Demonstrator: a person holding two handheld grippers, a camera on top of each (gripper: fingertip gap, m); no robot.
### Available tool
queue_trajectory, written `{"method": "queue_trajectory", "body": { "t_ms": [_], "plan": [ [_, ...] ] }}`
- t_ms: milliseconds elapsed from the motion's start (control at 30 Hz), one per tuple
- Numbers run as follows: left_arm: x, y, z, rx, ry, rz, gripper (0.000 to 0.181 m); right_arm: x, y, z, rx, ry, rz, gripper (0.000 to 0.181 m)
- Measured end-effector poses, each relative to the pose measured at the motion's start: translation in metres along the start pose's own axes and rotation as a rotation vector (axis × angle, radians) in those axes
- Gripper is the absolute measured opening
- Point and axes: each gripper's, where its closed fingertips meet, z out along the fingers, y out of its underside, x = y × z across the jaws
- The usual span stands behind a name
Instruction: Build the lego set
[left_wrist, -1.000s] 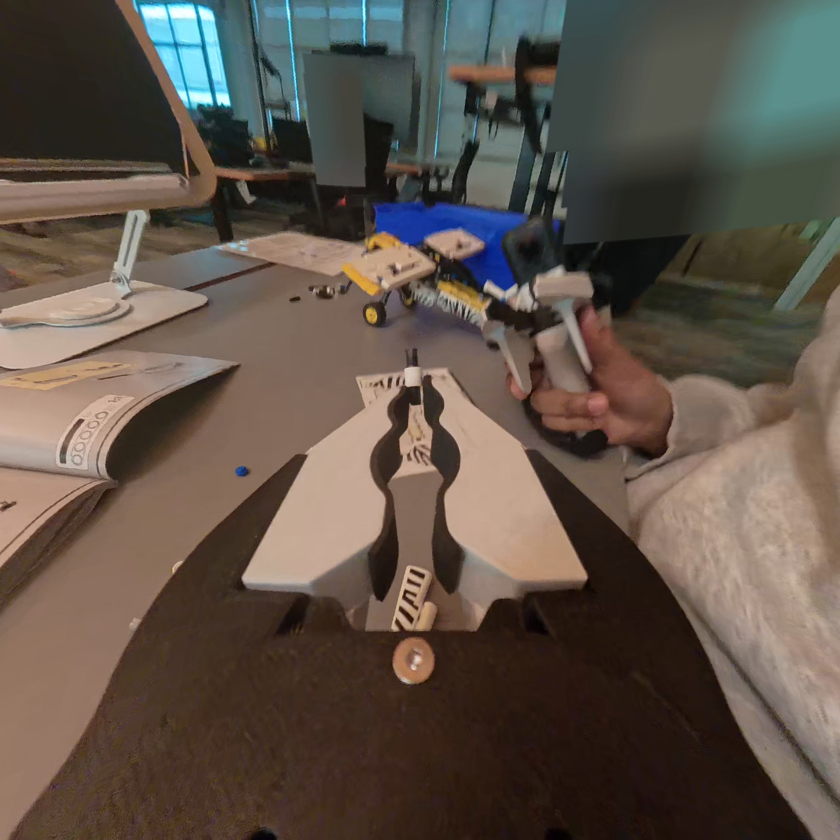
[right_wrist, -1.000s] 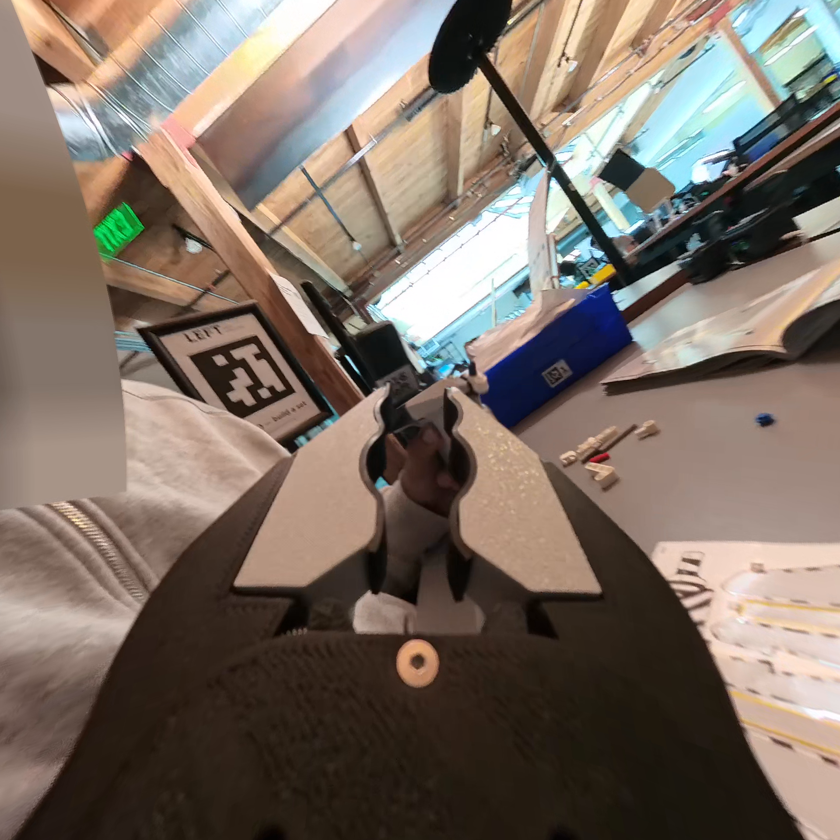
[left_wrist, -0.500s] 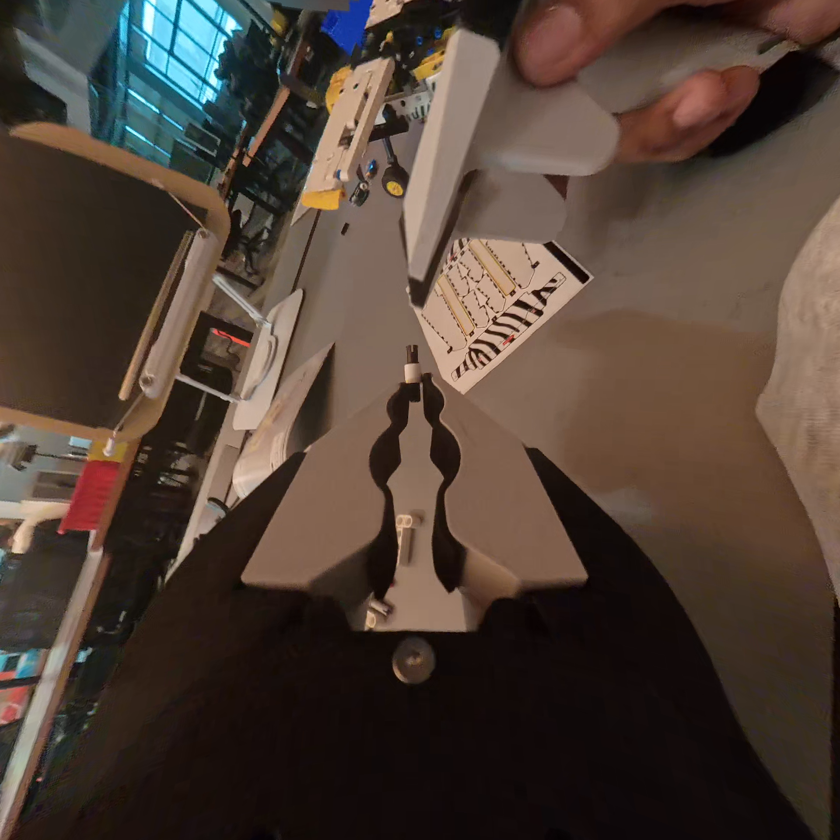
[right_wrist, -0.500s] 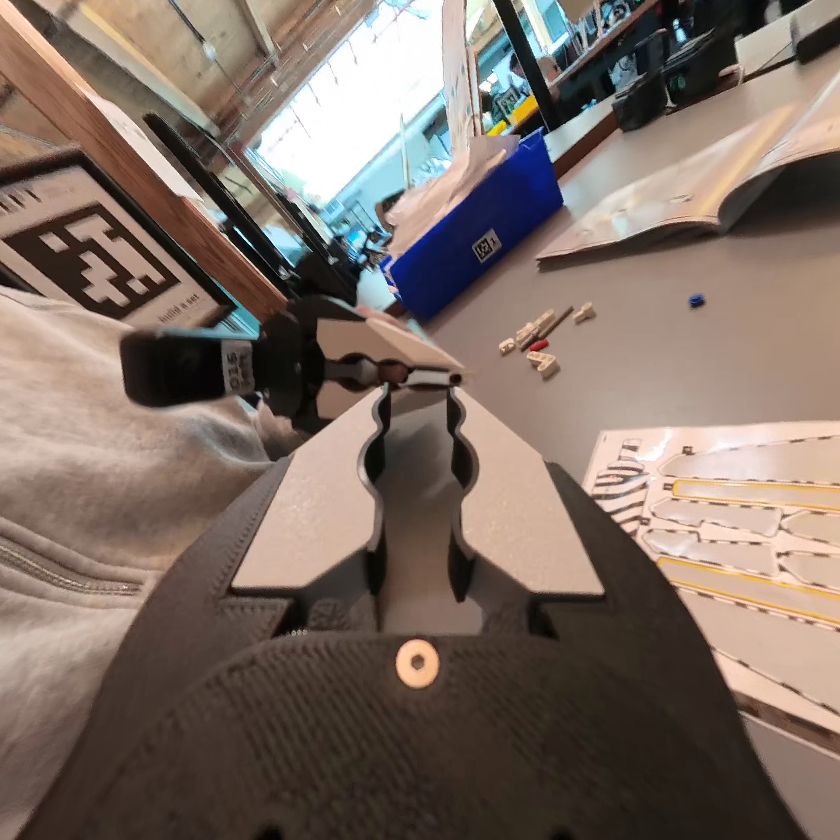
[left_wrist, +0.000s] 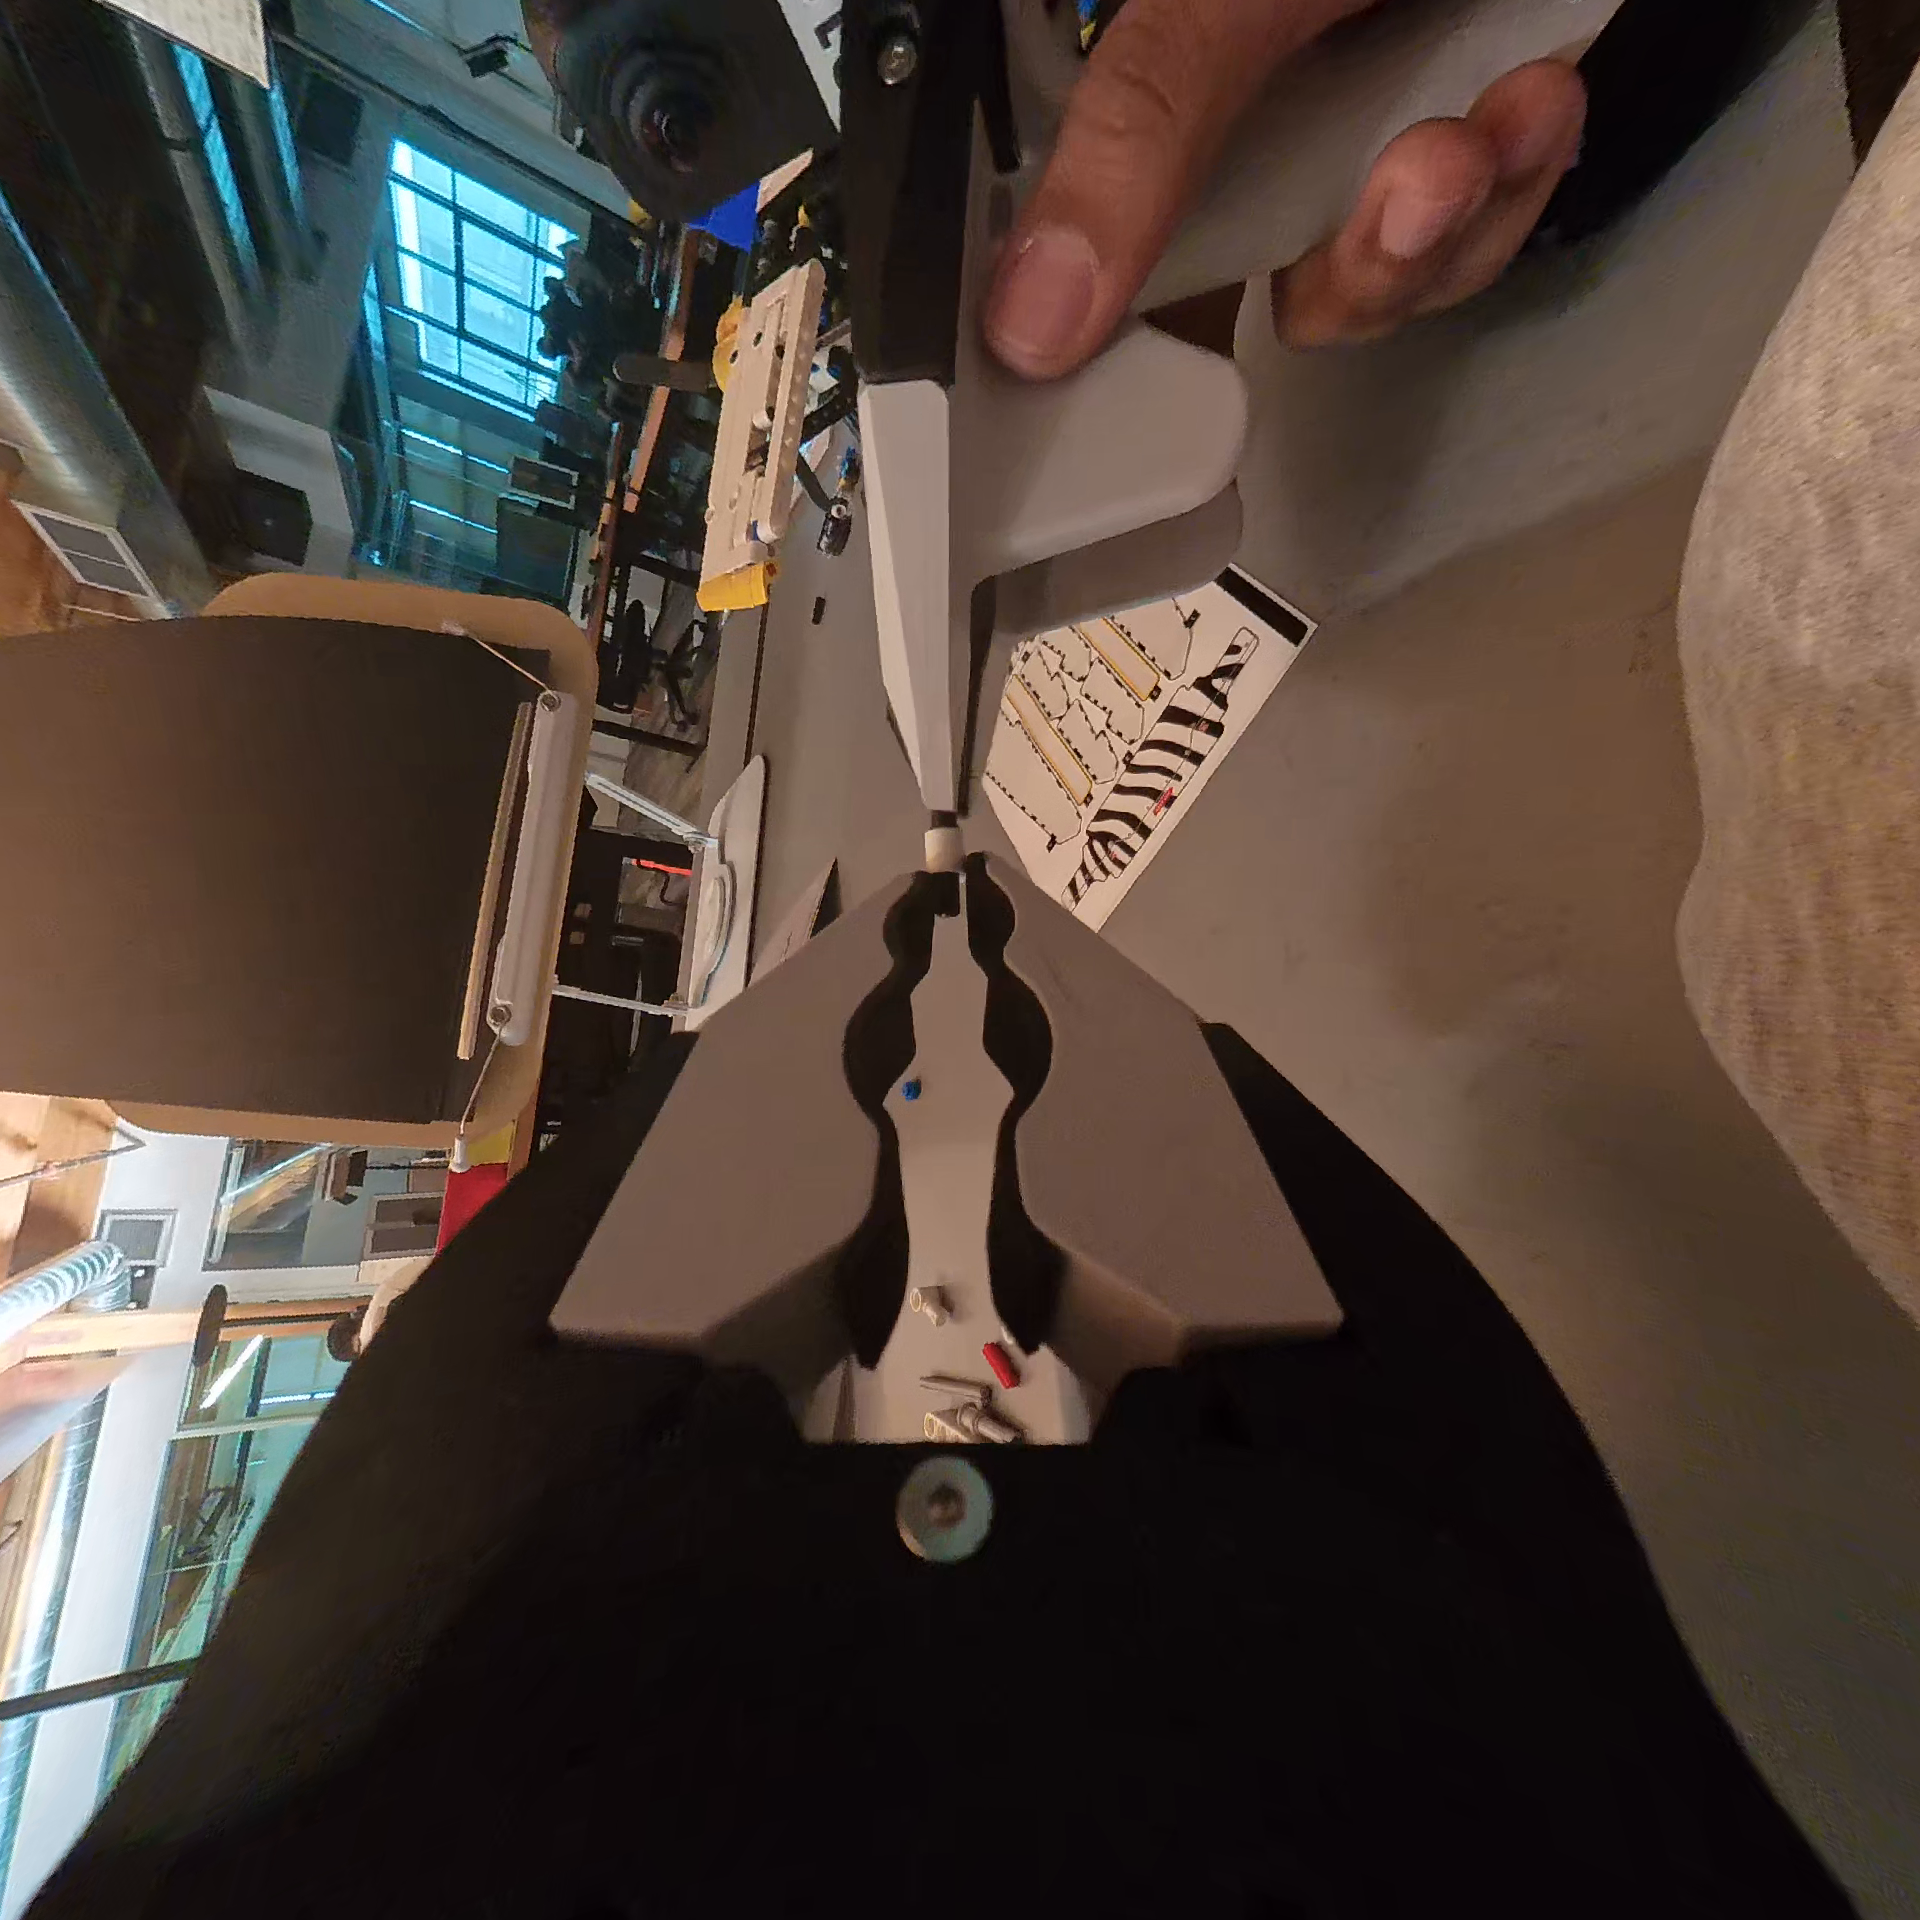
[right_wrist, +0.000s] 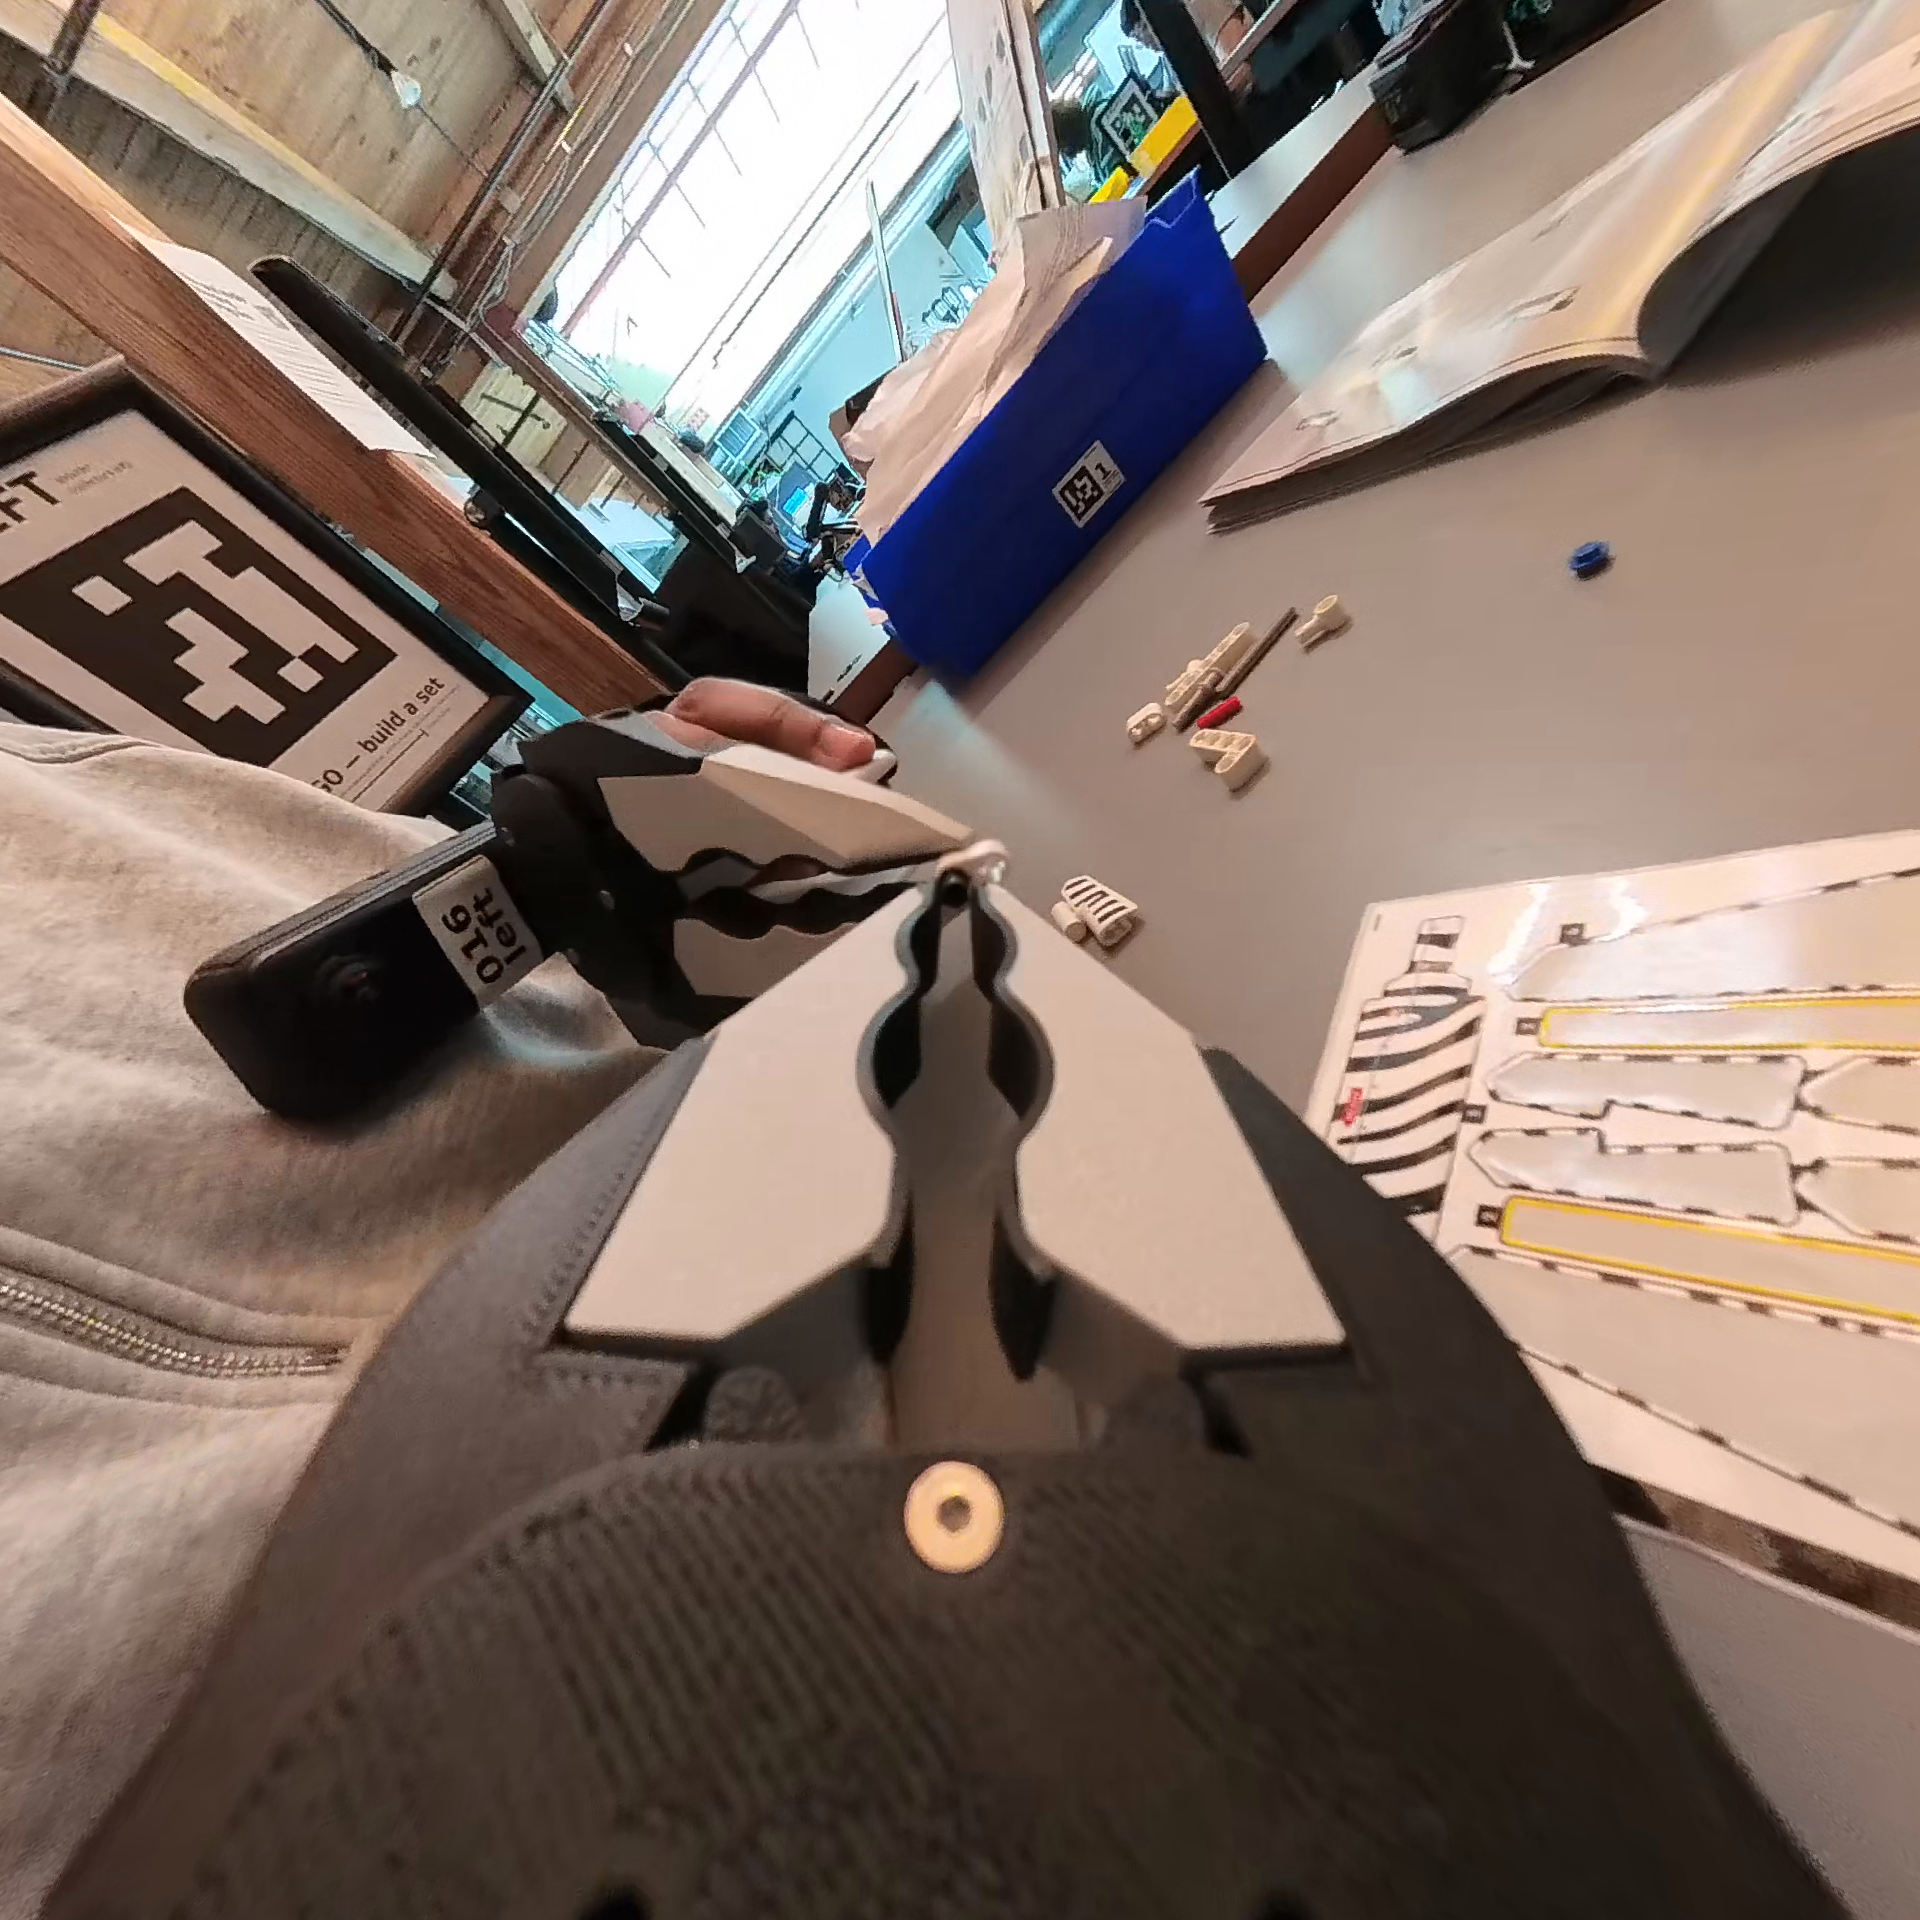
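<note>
**Lego pin pinched between two gripper tips above the table**

Lego pin, a small white sleeve on a black axle, sits at the very tip of our left gripper, whose fingers are closed down on its black end. Our right gripper comes in from above in the left wrist view, tip to tip with the left one, and its fingers look nearly closed around the pin's other end; whether they actually clamp it we cannot tell. A hand wraps the right gripper's handle.

Both tips hover over the grey table. Below lie a sticker sheet with zebra stripes, a striped white brick, a cluster of loose white and red parts and a small blue stud. Farther back stand a blue bin, an open instruction booklet and the partly built yellow-and-white model.
</note>
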Motion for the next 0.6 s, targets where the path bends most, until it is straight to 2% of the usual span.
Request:
{"method": "queue_trajectory", "body": {
  "t_ms": [367, 500, 600],
  "plan": [
    [0.009, 0.003, 0.0, -0.01, 0.032, -0.053, 0.008, 0.0, 0.004, 0.003, -0.042, 0.02, -0.022, 0.003],
    [0.027, 0.02, -0.003, -0.11, 0.186, -0.219, 0.002, 0.005, 0.005, 0.002, -0.054, 0.051, -0.011, 0.003],
    [0.026, 0.03, -0.012, -0.126, 0.223, -0.377, 0.005, 0.008, 0.004, 0.002, -0.052, 0.061, 0.002, 0.003]
  ]
}}
